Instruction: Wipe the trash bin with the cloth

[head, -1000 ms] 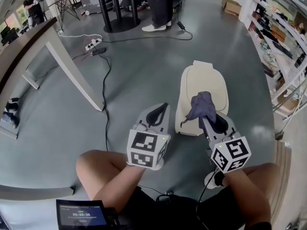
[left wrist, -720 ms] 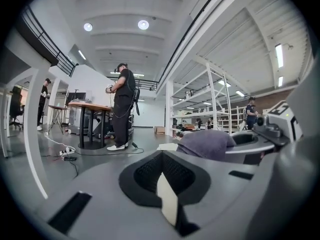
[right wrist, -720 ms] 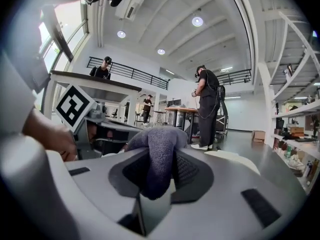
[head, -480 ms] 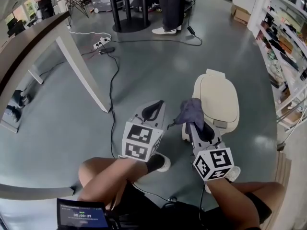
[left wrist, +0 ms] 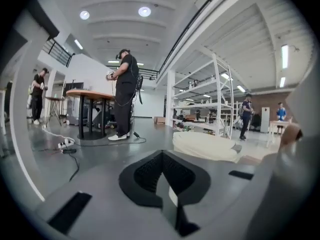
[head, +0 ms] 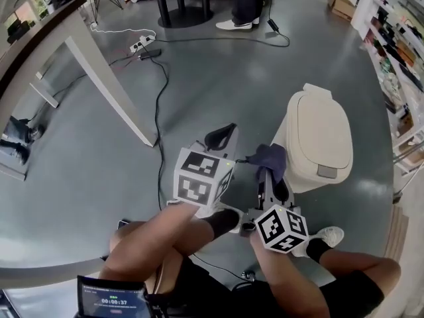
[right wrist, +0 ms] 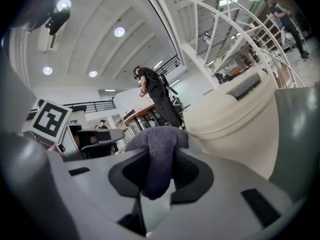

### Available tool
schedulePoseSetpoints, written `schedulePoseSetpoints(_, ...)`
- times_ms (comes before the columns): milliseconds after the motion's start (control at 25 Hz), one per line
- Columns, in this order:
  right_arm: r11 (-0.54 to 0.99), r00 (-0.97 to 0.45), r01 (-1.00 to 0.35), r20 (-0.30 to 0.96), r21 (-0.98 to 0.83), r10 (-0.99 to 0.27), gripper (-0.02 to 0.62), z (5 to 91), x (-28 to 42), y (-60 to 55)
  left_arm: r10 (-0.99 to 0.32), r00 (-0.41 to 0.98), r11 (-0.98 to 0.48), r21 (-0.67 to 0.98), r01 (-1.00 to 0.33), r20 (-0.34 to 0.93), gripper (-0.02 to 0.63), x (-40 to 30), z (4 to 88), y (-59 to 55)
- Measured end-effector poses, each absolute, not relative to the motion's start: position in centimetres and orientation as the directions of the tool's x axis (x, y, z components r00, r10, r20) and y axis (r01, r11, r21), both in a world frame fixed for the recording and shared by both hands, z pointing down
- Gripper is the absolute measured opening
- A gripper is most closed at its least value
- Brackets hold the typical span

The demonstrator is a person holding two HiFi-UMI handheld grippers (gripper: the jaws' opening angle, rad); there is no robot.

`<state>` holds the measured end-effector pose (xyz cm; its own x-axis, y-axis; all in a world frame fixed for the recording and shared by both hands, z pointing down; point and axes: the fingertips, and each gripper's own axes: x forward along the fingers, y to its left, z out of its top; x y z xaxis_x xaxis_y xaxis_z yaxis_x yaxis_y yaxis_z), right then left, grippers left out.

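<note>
A cream trash bin (head: 319, 143) with a closed lid stands on the grey floor at the right of the head view. My right gripper (head: 270, 174) is shut on a purple-grey cloth (head: 268, 158), which sits against the bin's left side near its lower wall. In the right gripper view the cloth (right wrist: 156, 161) hangs folded between the jaws, with the trash bin (right wrist: 235, 121) close on the right. My left gripper (head: 218, 138) is shut and holds nothing, just left of the cloth. The bin's lid (left wrist: 206, 146) shows low in the left gripper view.
A white table leg (head: 109, 88) slants across the floor at the left. Black cables (head: 159, 98) and a power strip (head: 142, 42) lie on the floor behind. Shelving (head: 397, 52) lines the right. A person (head: 242, 2) stands at a round table base. My knees are below.
The view has swung so the bin sits farther right. My right gripper has carried the cloth from the lid's near edge down to the bin's left side. The left gripper stayed alongside.
</note>
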<state>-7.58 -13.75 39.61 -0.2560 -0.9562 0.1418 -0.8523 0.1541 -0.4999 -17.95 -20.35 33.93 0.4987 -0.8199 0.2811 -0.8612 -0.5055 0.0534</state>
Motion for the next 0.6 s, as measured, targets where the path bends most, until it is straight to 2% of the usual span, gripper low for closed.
schedulePoseSetpoints(200, 0.044, -0.180, -0.822, 0.186, -0.567, -0.966, 0.092, 42.8, -6.2, -14.5, -0.797, 0.528, -0.531, 0.075, -0.844, 0.292, -0.003, -17.1, 34.8, -20.4)
schedulePoseSetpoints(600, -0.012, -0.147, -0.814, 0.226, -0.581, -0.963, 0.092, 46.0, -4.6, -15.6, -0.759, 0.538, -0.543, 0.099, -0.834, 0.368, -0.003, -16.3, 38.7, -20.0)
